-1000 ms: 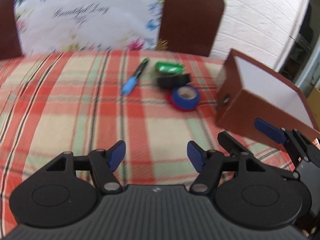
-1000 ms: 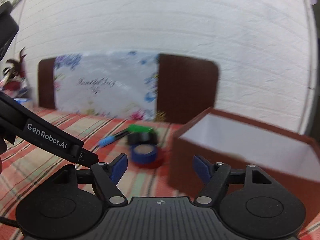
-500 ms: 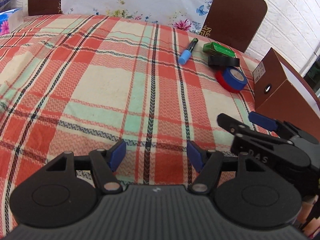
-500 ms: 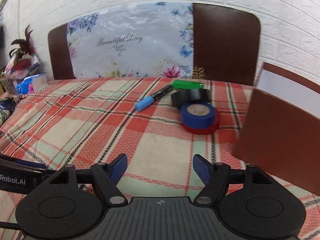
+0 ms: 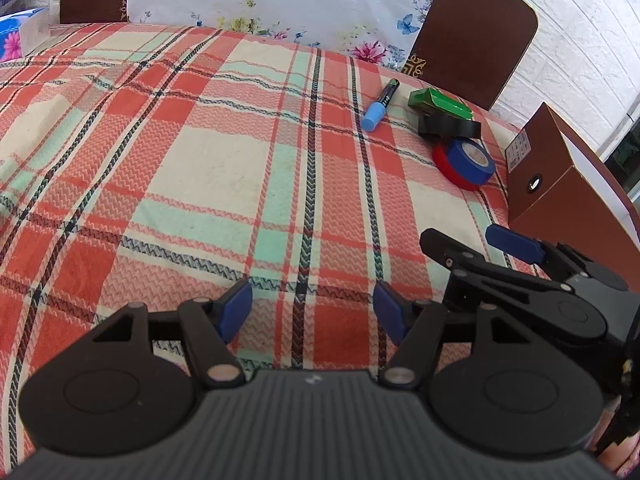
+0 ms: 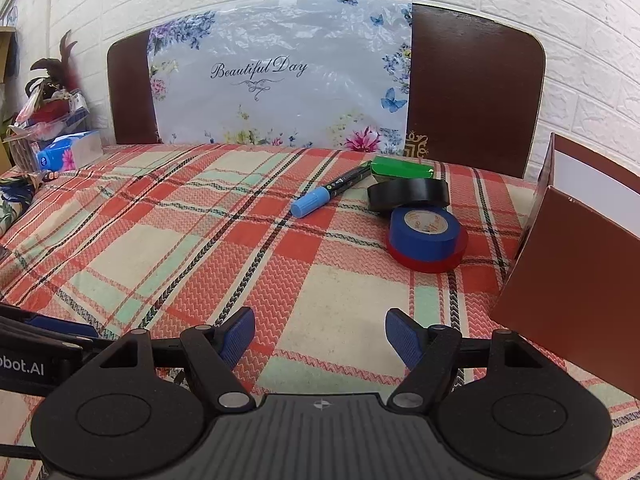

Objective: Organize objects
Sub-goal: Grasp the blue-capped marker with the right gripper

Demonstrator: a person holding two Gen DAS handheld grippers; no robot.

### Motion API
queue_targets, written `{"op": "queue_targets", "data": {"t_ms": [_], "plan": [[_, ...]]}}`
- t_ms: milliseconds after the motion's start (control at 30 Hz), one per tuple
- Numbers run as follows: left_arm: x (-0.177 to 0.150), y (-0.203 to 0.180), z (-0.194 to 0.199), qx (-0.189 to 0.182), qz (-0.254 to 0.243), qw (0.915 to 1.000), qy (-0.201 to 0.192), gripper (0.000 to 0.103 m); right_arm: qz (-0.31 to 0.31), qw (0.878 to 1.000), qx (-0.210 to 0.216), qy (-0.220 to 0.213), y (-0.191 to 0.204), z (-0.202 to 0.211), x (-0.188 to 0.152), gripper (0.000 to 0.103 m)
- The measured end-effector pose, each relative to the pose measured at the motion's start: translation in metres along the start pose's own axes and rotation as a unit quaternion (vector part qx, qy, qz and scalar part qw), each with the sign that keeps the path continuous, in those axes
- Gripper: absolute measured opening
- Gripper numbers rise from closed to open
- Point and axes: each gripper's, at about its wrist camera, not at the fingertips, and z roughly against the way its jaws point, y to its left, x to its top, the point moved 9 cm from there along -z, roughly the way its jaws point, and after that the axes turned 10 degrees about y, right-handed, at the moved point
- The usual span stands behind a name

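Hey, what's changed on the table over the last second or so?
Only the grippers moved. The left gripper and right gripper tilted down toward the tablecloth, both open and empty. The marker, green box, black tape, blue tape on red tape, and brown box stayed put.

A plaid tablecloth (image 6: 168,248) covers the table, with a floral "Beautiful Day" sheet (image 6: 280,80) draped over brown chairs (image 6: 476,88) at the far edge.
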Motion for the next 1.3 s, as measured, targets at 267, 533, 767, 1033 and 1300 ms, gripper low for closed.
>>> {"op": "queue_targets", "data": {"t_ms": [267,533,767,1033,1300], "plan": [[0.000,0.000,0.000,0.017,0.001,0.9999,0.002,0.069,-0.011,1.000,0.003,-0.002,-0.001,0.000,0.000,0.071],[0.016,0.011,-0.001,0.051,0.008,0.9986,-0.011,0.069,-0.012,1.000,0.002,-0.007,-0.006,-0.003,0.003,0.071],[0.064,0.039,-0.001,0.120,0.011,0.9908,-0.062,0.069,0.027,0.999,0.001,-0.043,-0.007,-0.015,0.046,0.071],[0.089,0.062,-0.006,0.154,0.023,0.9853,-0.071,0.069,0.038,0.999,0.009,-0.028,-0.001,-0.079,0.098,0.062],[0.090,0.053,-0.007,0.093,0.028,0.9938,-0.055,0.069,0.048,0.999,-0.002,0.006,0.006,-0.113,0.098,0.017]]}}
